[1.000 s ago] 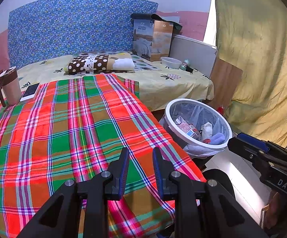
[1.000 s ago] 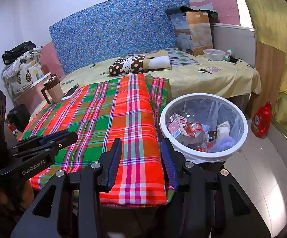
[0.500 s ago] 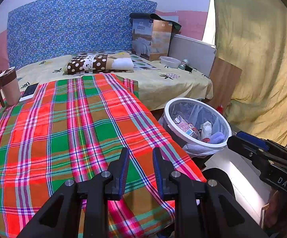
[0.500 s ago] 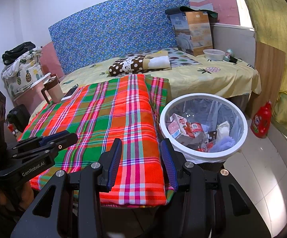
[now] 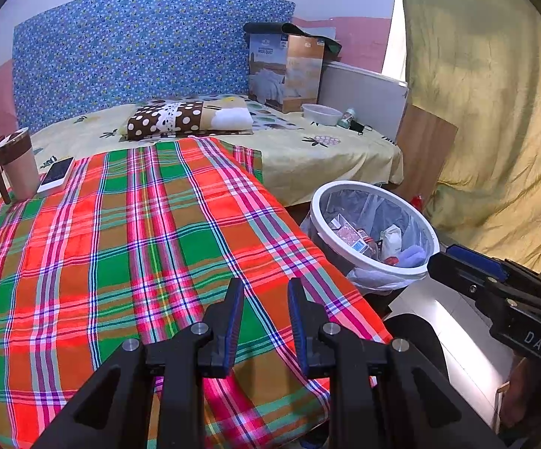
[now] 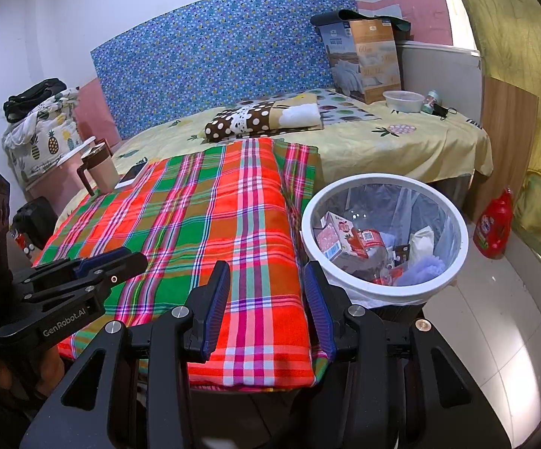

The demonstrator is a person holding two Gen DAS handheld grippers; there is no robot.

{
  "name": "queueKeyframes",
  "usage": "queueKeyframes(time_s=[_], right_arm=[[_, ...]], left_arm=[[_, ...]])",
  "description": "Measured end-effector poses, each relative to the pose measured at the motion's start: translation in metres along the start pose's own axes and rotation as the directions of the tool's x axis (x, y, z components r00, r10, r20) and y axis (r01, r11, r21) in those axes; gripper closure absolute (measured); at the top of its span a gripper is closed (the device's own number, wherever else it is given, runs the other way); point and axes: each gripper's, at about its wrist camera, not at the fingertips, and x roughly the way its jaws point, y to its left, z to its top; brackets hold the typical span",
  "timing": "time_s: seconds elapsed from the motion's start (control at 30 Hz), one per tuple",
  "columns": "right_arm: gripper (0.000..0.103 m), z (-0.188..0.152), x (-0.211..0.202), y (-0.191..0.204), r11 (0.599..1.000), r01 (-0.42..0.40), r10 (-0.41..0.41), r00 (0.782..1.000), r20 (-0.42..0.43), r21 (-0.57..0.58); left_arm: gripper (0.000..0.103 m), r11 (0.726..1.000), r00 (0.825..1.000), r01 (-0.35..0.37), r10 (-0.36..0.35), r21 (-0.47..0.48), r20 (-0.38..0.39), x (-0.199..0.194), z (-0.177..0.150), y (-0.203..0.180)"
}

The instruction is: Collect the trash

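Observation:
A white-rimmed trash bin (image 6: 382,293) with a clear liner stands on the floor beside the bed, holding cartons, wrappers and a pale blue piece. It also shows in the left wrist view (image 5: 373,263). My left gripper (image 5: 264,288) is open and empty above the near end of the plaid blanket (image 5: 139,243). My right gripper (image 6: 266,275) is open and empty over the blanket's (image 6: 210,224) near right corner, just left of the bin. Each gripper shows in the other's view: the right (image 5: 435,262), the left (image 6: 139,260).
A tan mug (image 5: 18,166) and a phone (image 5: 56,179) sit at the blanket's far left. A folded pillow (image 5: 188,119), a quilt box (image 5: 285,71), a plastic bowl (image 5: 321,114) and a small jar (image 5: 348,116) lie on the bed. A red bottle (image 6: 494,226) stands on the floor.
Both views have barely shifted. Both grippers stay open and empty.

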Motion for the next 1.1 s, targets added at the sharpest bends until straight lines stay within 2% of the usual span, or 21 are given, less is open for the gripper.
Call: queueKeyframes(time_s=[1.1], right_arm=[[0.059,-0.0012,0.0010,0.0001,1.000,0.000,0.000,1.000,-0.002,0.002]], left_arm=[[0.079,1.000,1.000,0.003,-0.003,-0.001,-0.013,0.0026,-0.0017,-0.0007]])
